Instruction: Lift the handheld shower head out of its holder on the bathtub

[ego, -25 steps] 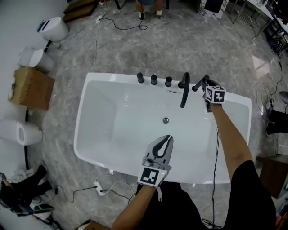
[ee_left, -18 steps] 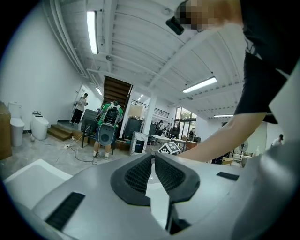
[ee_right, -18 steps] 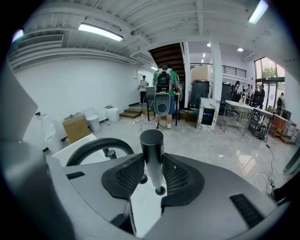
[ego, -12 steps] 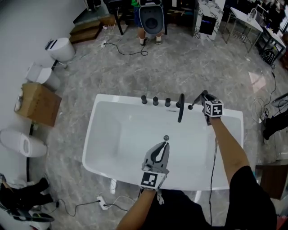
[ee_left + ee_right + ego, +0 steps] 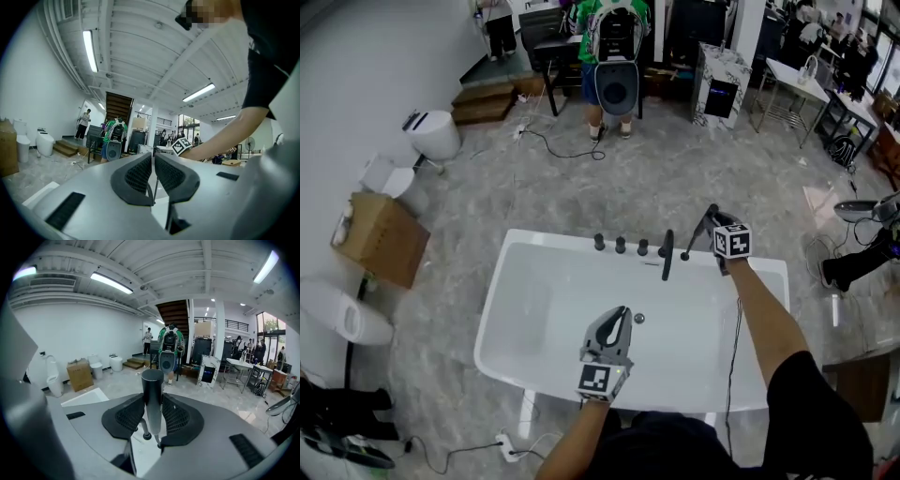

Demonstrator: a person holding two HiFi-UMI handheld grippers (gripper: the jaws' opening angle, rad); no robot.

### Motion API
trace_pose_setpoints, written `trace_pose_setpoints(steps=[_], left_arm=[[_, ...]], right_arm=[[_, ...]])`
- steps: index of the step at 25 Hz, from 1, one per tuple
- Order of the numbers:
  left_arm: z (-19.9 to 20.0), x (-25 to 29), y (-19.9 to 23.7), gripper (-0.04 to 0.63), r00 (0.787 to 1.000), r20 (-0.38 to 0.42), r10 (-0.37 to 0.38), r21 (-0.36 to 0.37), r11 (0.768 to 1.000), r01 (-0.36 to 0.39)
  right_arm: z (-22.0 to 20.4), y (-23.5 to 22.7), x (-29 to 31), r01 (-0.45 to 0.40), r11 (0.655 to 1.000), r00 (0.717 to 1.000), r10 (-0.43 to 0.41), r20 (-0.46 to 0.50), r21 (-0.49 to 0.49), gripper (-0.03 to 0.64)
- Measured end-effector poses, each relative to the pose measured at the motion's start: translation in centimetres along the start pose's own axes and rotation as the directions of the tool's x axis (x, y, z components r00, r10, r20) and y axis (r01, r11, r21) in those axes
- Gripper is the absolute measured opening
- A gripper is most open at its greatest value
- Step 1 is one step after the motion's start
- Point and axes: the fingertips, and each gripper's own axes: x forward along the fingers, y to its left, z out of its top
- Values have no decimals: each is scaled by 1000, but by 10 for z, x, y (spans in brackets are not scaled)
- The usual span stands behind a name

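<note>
The left gripper [image 5: 623,311] hangs nearest the person, over the near half of the white freestanding bathtub [image 5: 502,319]. Its jaws are pressed together with nothing between them. The tub's inside is bare and glossy, with a small round metal drain [image 5: 638,319] in its floor. On the far rim stand three short black knobs [image 5: 620,246] and a black curved spout [image 5: 666,255] bending over the basin. Just right of the spout, the right gripper [image 5: 715,223] is clamped on the slim black handheld shower head [image 5: 696,236]. In its own view the ribbed pads [image 5: 129,416] squeeze the dark cylinder from both sides. The shower head leans, its lower end pointing down toward the rim.

The tub stands on a grey marbled floor [image 5: 694,178] crossed by a loose black cable [image 5: 558,145]. Along the white wall at the left are a brown cardboard box [image 5: 382,239] and a white toilet [image 5: 436,134]. Farther off are low wooden steps [image 5: 487,97], a person in a green top [image 5: 614,23], a marble-patterned cabinet [image 5: 719,84] and metal-framed tables [image 5: 792,80].

The holder cannot be made out beneath the tilted handle, so I cannot tell whether the lower end is free of it. The spray face is turned away from every view. The person's dark-clothed body cuts off the tub's near rim.
</note>
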Motion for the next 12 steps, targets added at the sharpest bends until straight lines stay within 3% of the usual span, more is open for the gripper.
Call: trace_pose_setpoints(steps=[12], left_arm=[[24,-35,7,20,999,34,7,0,1000,-7]], right_arm=[[65,8,-50,41,999,996,-41,81,0,109]])
